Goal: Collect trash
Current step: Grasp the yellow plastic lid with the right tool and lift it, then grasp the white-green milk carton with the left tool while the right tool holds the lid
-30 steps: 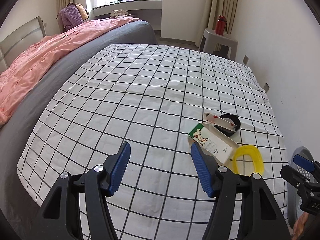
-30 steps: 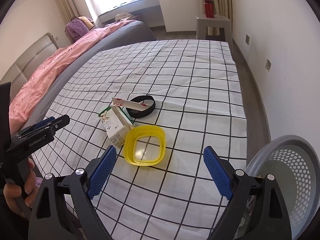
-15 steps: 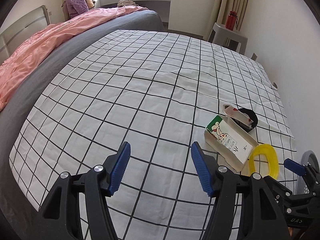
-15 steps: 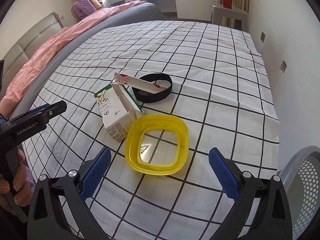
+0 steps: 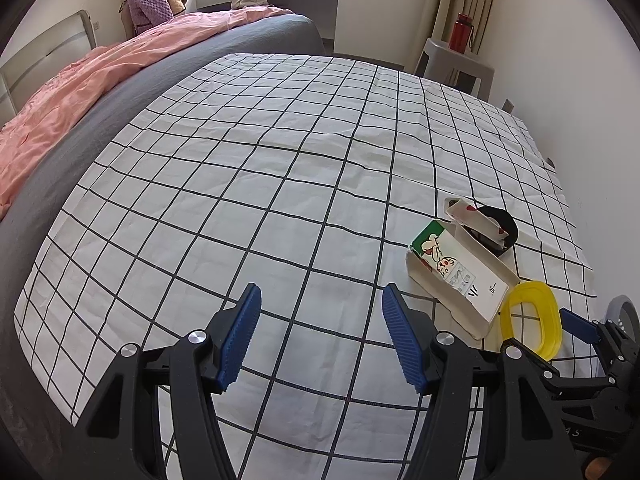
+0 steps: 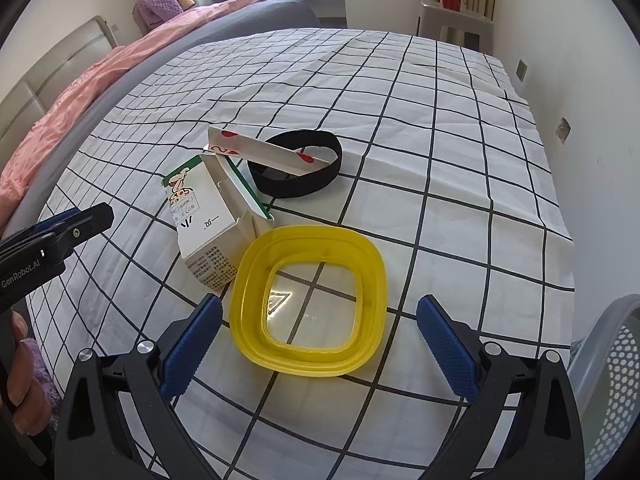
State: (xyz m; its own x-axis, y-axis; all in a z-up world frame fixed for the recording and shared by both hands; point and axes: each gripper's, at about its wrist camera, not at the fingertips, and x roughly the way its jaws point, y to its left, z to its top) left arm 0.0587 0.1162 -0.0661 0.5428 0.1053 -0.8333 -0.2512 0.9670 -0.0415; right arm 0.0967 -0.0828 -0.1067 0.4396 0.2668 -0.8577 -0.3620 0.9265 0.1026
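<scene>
A yellow plastic lid (image 6: 310,300) lies on the checked sheet (image 6: 440,168), directly ahead of my open right gripper (image 6: 320,342), its near edge between the fingertips. A white and green carton (image 6: 208,224) touches the lid's left side; behind it lie a white paper strip with red marks (image 6: 264,150) and a black band (image 6: 316,168). In the left wrist view the carton (image 5: 460,280), lid (image 5: 532,320) and band (image 5: 500,222) lie to the right of my open, empty left gripper (image 5: 320,332).
A grey perforated basket (image 6: 612,368) stands at the bed's right edge, beside the wall. A pink duvet (image 5: 80,88) covers the far left of the bed. A stool with a red bottle (image 5: 460,32) stands at the back.
My right gripper has moved forward and down towards the yellow lid, which now sits near its fingertips. My left gripper has drifted forward a little. Both stay open.
</scene>
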